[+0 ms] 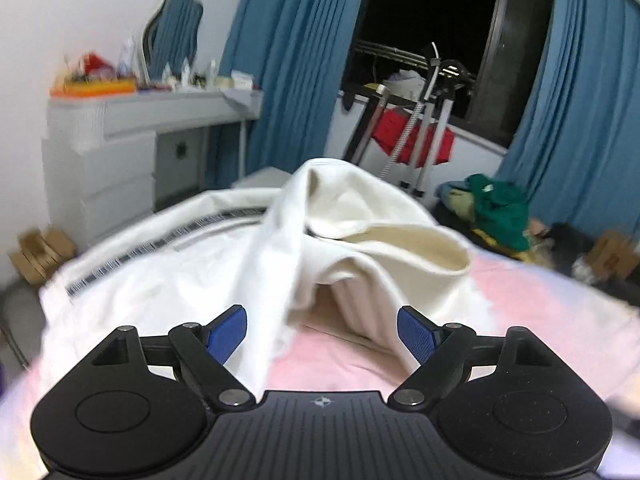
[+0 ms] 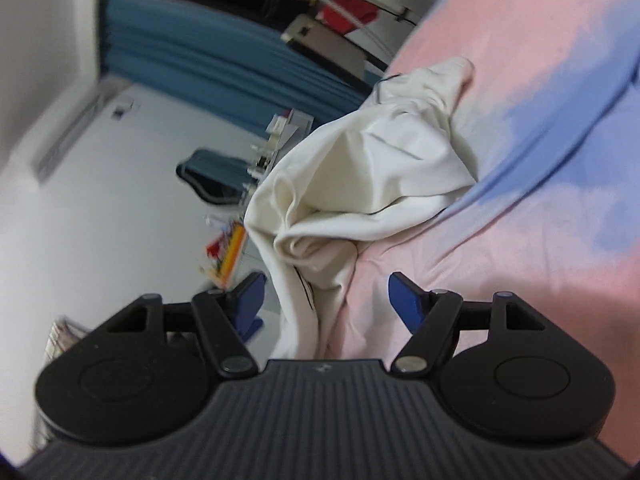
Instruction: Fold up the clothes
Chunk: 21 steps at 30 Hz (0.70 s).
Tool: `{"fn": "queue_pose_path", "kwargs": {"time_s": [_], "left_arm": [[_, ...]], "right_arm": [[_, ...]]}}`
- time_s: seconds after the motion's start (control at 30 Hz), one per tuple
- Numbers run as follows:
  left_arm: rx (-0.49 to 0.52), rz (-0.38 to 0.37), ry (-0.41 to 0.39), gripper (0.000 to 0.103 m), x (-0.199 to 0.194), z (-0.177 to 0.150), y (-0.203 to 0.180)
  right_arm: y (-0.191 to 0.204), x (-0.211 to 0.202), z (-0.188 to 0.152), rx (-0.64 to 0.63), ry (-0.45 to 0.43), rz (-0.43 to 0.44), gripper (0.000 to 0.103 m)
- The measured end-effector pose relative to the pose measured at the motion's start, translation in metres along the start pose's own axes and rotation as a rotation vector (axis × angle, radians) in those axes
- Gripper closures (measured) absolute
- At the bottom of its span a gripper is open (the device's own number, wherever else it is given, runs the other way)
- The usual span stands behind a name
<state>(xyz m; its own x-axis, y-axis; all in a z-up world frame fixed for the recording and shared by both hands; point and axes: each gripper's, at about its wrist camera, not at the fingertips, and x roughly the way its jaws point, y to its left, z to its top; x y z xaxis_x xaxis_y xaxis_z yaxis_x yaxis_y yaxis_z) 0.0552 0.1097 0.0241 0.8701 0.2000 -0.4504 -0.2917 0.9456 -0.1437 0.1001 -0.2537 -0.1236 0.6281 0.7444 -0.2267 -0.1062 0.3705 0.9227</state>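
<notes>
A white garment (image 1: 320, 232) lies crumpled in a heap on the pink and blue bedsheet (image 1: 532, 292). A strip of its cloth hangs down between the blue pads of my left gripper (image 1: 322, 334), whose jaws stand wide open. In the right wrist view the same garment (image 2: 360, 176) is bunched on the bedsheet (image 2: 520, 160), and a fold of it trails down between the pads of my right gripper (image 2: 326, 300), which is also open. That view is rolled sideways. Neither gripper pinches the cloth.
A grey dresser (image 1: 120, 152) with clutter and a mirror stands at the left wall. Blue curtains (image 1: 288, 60) frame a dark window. A metal rack with a red cloth (image 1: 412, 136) stands behind the bed. A pile of green and dark clothes (image 1: 500, 212) lies at the right.
</notes>
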Motion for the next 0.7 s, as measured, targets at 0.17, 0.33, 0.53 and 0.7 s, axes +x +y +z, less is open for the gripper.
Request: {"fn": "queue_pose_path", "kwargs": {"time_s": [0.17, 0.33, 0.53, 0.7], "left_arm": [[-0.027, 0.009, 0.01, 0.02, 0.021, -0.011, -0.003], [-0.09, -0.005, 0.025, 0.02, 0.044, -0.013, 0.02], [-0.16, -0.024, 0.042, 0.02, 0.069, -0.016, 0.045], [-0.18, -0.044, 0.048, 0.02, 0.079, -0.019, 0.048]], "right_arm": [[0.017, 0.064, 0.027, 0.083, -0.025, -0.009, 0.013], [0.042, 0.147, 0.067, 0.169, -0.032, -0.001, 0.013], [0.033, 0.229, 0.102, 0.294, -0.054, -0.137, 0.013], [0.029, 0.253, 0.097, 0.12, -0.042, -0.276, 0.056]]}}
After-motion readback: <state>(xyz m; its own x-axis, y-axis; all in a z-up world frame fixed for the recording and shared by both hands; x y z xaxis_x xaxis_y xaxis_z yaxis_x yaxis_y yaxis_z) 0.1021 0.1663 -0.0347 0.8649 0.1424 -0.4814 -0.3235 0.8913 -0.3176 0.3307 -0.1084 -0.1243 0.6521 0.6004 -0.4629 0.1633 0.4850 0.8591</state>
